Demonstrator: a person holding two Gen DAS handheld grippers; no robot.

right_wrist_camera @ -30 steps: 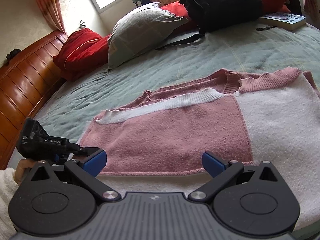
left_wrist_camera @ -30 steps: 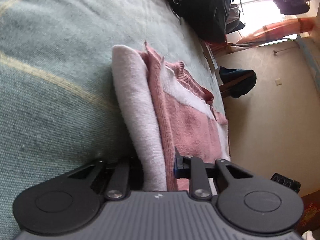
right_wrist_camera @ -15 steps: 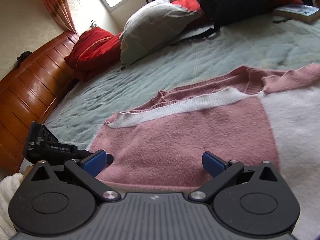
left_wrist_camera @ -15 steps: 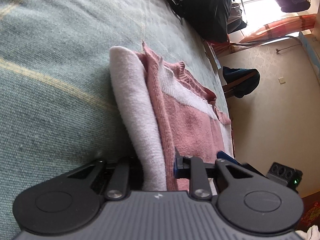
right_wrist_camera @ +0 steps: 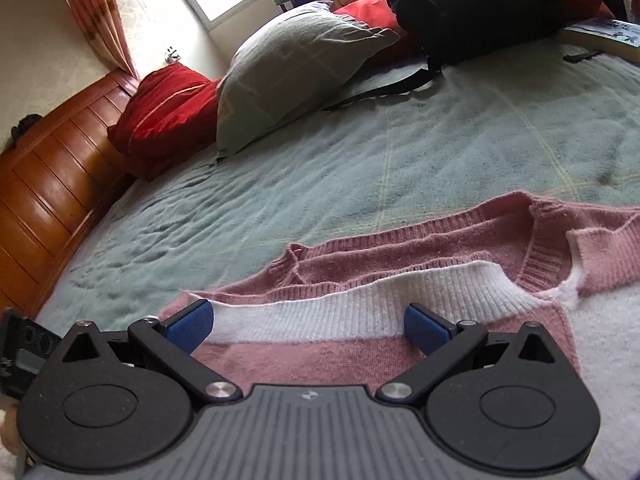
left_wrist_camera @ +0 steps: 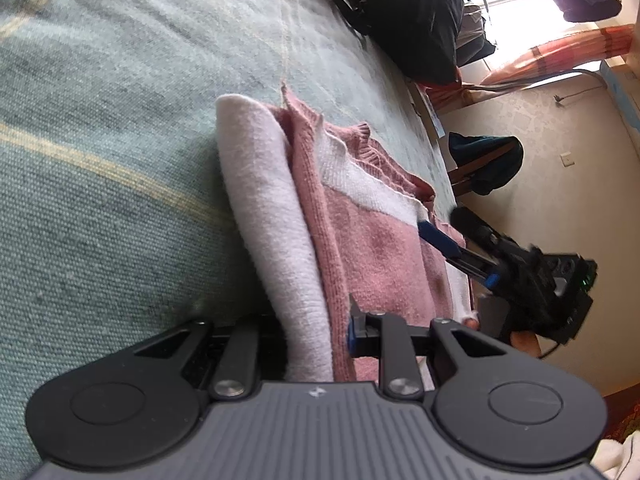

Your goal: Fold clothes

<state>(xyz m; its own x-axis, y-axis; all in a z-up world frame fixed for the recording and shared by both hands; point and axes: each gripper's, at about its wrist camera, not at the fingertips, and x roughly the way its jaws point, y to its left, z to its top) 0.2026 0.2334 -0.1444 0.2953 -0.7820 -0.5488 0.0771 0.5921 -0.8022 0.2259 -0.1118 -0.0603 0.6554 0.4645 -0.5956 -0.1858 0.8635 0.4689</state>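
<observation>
My left gripper (left_wrist_camera: 340, 332) pinches the folded edge of the soft pink-and-white knitted sweater (right_wrist_camera: 360, 344) lying on the green bedspread (right_wrist_camera: 360, 168); my right gripper (right_wrist_camera: 306, 322) gapes empty above its limp white ribbed band, where I'd grab.

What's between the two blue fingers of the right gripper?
In the right wrist view, the open right gripper has the sweater lying between its fingers, mostly the white ribbed band, with nothing pinched.
</observation>
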